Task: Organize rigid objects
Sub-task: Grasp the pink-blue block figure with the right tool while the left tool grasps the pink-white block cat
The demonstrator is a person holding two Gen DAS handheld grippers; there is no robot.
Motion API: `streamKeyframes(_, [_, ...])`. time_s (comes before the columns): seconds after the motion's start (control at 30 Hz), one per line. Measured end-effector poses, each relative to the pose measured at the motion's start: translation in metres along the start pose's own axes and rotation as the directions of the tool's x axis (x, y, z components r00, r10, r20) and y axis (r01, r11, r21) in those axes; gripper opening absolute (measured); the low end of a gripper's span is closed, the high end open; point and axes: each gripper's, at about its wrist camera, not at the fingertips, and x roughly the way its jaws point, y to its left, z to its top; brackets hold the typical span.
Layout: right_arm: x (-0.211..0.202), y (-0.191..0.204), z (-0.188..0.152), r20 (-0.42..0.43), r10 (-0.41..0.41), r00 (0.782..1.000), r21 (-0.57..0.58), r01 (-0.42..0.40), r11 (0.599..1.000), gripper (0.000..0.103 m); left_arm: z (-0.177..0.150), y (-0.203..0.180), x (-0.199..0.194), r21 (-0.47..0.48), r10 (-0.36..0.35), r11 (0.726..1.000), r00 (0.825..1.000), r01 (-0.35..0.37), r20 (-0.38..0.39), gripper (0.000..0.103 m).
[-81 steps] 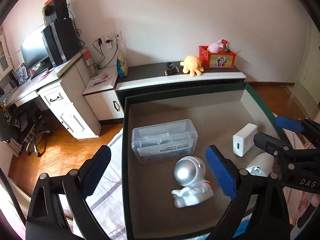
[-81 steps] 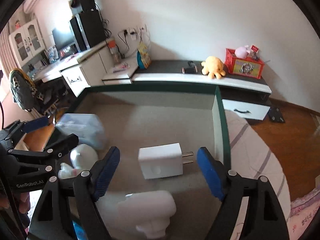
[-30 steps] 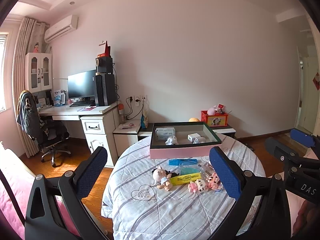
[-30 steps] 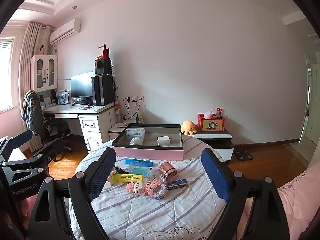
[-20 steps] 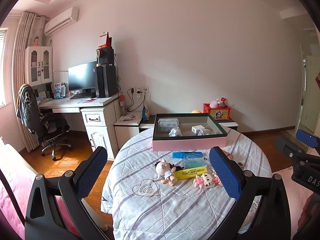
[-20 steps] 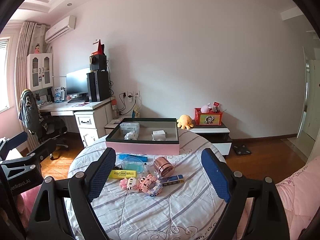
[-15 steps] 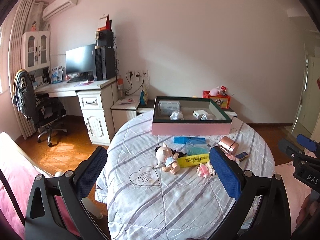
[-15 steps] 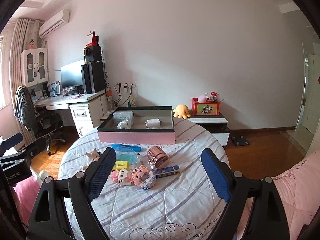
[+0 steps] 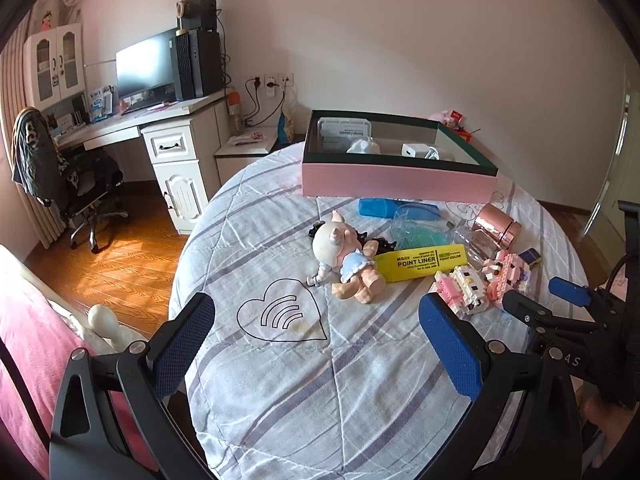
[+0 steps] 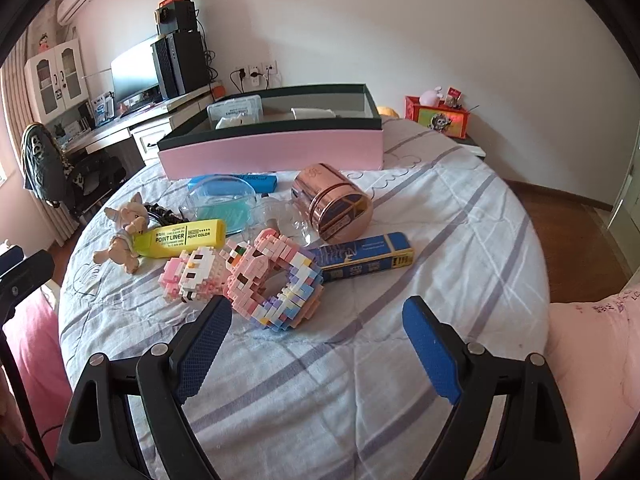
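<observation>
The pink box sits at the far side of the round table and holds a clear floss case, a white charger and a white figure (partly hidden). Toys, a yellow highlighter and a copper tin lie in front. The left gripper and right gripper both gape wide, empty.

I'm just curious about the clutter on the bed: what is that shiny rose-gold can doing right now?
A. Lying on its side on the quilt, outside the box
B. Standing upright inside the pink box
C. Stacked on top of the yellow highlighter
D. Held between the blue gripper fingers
A: the rose-gold can lies tipped on its side on the striped quilt, in front of the pink box, and both the left gripper and the right gripper are open and empty.
</observation>
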Motion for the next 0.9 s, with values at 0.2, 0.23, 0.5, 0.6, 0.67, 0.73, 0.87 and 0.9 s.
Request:
streamKeyframes(0.2, [0.029,0.003,0.005,-0.032,0.064,0.997,-0.023,-0.065,0.998,0.089,-0.003,-0.010,0.016,0.018,-0.029,0.999,0.999,0.030,-0.043,0.103])
streamKeyframes(0.23, [0.031,0.004,0.006,-0.031,0.076,0.997,-0.025,-0.077,0.997,0.088,-0.004,-0.014,0.019,0.023,-0.037,0.999,0.998,0.038,-0.050,0.103])
streamKeyframes(0.5, [0.017,-0.021,-0.002,-0.002,0.109,0.994,-0.018,-0.110,0.994,0.052,-0.008,-0.064,0.039,0.083,-0.101,0.990,0.989,0.111,-0.108,0.103])
streamKeyframes(0.6, [0.009,-0.033,-0.005,0.015,0.097,0.995,-0.014,-0.097,0.995,0.052,-0.008,-0.080,0.050,0.086,-0.118,0.988,0.984,0.130,-0.137,0.103])
streamKeyframes(0.67, [0.006,-0.041,-0.007,0.024,0.095,0.995,-0.003,-0.095,0.995,0.052,-0.007,-0.088,0.058,0.076,-0.123,0.988,0.979,0.137,-0.162,0.103])
streamKeyframes(0.73, [0.006,-0.047,-0.007,0.026,0.087,0.996,0.001,-0.087,0.996,0.052,-0.006,-0.096,0.067,0.057,-0.138,0.987,0.973,0.151,-0.185,0.103])
streamKeyframes(0.87, [0.009,-0.056,-0.008,0.031,0.098,0.995,0.016,-0.099,0.995,0.052,-0.004,-0.107,0.083,0.054,-0.089,0.993,0.973,0.103,-0.212,0.103])
streamKeyframes(0.9, [0.010,-0.057,-0.007,0.032,0.105,0.994,0.016,-0.105,0.994,0.052,-0.003,-0.109,0.085,0.056,-0.076,0.994,0.975,0.089,-0.210,0.103])
